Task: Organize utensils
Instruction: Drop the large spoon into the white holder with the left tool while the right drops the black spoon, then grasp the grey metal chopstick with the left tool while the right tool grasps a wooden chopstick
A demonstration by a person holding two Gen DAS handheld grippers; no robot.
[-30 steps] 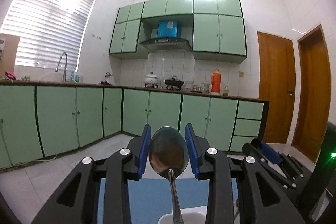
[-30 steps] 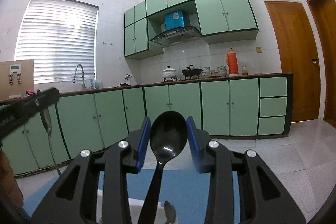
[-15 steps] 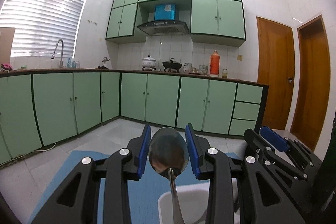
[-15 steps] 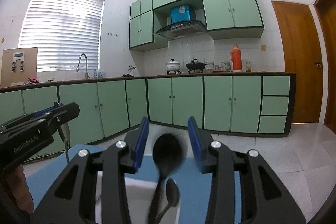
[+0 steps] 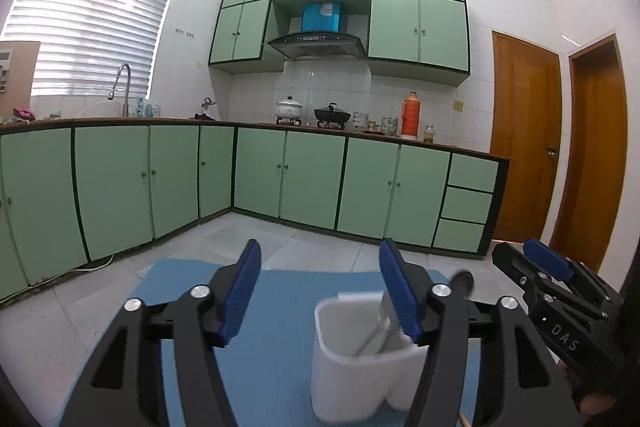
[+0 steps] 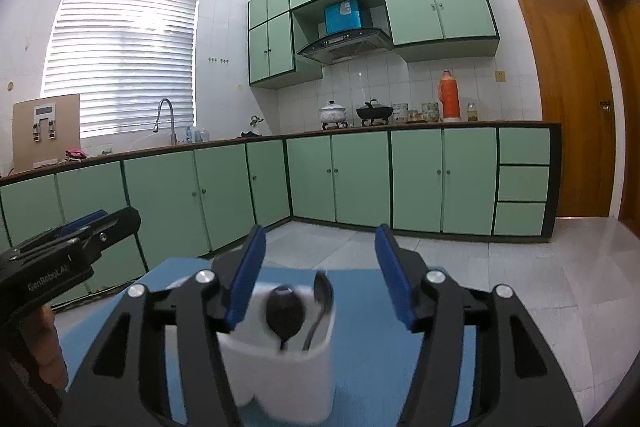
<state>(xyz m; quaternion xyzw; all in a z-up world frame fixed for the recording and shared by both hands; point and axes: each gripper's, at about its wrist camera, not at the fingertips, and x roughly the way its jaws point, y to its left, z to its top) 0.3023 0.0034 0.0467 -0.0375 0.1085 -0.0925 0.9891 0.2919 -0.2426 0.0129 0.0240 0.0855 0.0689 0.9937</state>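
Observation:
A white utensil holder (image 5: pixel 360 359) stands on a blue mat (image 5: pixel 280 307). It also shows in the right wrist view (image 6: pixel 288 375). A black spoon (image 6: pixel 285 315) and a metal spoon (image 6: pixel 322 301) stand in it, bowls up. In the left wrist view the metal spoon's handle (image 5: pixel 376 335) leans inside the holder and the black spoon's tip (image 5: pixel 462 283) shows behind my finger. My left gripper (image 5: pixel 320 295) is open and empty above the holder. My right gripper (image 6: pixel 320 275) is open and empty above it too.
The blue mat (image 6: pixel 400 347) lies on a pale surface. Green kitchen cabinets (image 5: pixel 312 179) line the far walls, with a sink tap (image 5: pixel 120 83), pots and an orange flask (image 5: pixel 410 113) on the counter. Wooden doors (image 5: pixel 524 147) are at the right.
Both grippers have opened. The metal spoon left the left gripper and the black spoon left the right gripper; both now stand in the white holder.

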